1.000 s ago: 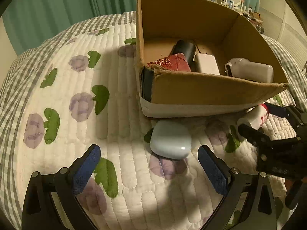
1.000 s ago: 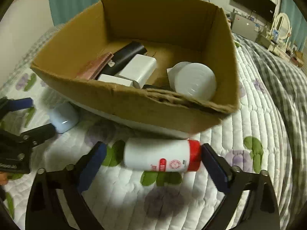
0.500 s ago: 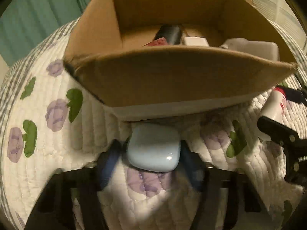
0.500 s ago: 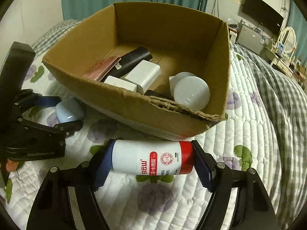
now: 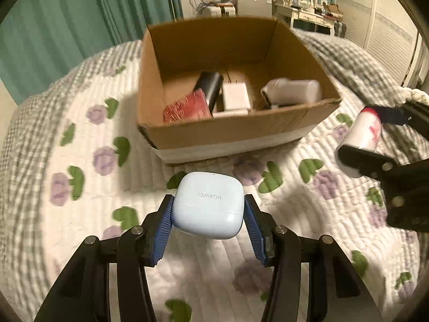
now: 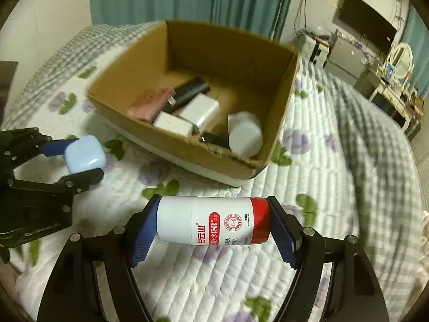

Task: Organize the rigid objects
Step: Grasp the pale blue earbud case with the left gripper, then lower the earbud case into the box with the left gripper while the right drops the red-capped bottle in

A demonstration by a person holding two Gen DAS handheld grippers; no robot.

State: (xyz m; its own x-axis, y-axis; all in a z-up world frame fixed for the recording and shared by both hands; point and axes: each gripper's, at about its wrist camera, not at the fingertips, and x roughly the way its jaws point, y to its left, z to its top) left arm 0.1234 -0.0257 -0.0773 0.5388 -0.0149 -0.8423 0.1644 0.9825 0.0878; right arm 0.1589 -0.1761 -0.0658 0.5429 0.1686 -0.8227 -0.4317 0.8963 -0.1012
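Two loads were in the air at once, which was the main source of risk. The left gripper (image 5: 208, 209) had its blue pads clenched on the sides of the pale blue earbud case (image 5: 208, 205), held clear of the floral quilt (image 5: 80, 214) and short of the cardboard box (image 5: 233, 134). The right gripper (image 6: 213, 224) pinched the white bottle with the red cap (image 6: 213, 221) end to end, one pad on its base and one on its cap, also off the quilt and in front of the box.

The case looked smooth and rounded, so it seemed likely to squirt out of the pads if the hand jerked or the squeeze eased. The bottle, gripped only at its two ends, could pivot or roll out if tilted. Both grippers hung near one another before the same box wall, so heading in together risked a clash of their frames. The box already held a dark tube (image 5: 210, 86), a red packet (image 5: 187, 108), white blocks (image 6: 199, 110) and a white jar (image 6: 245, 135); a drop from height could bounce off these or knock the torn front rim (image 6: 241, 158).
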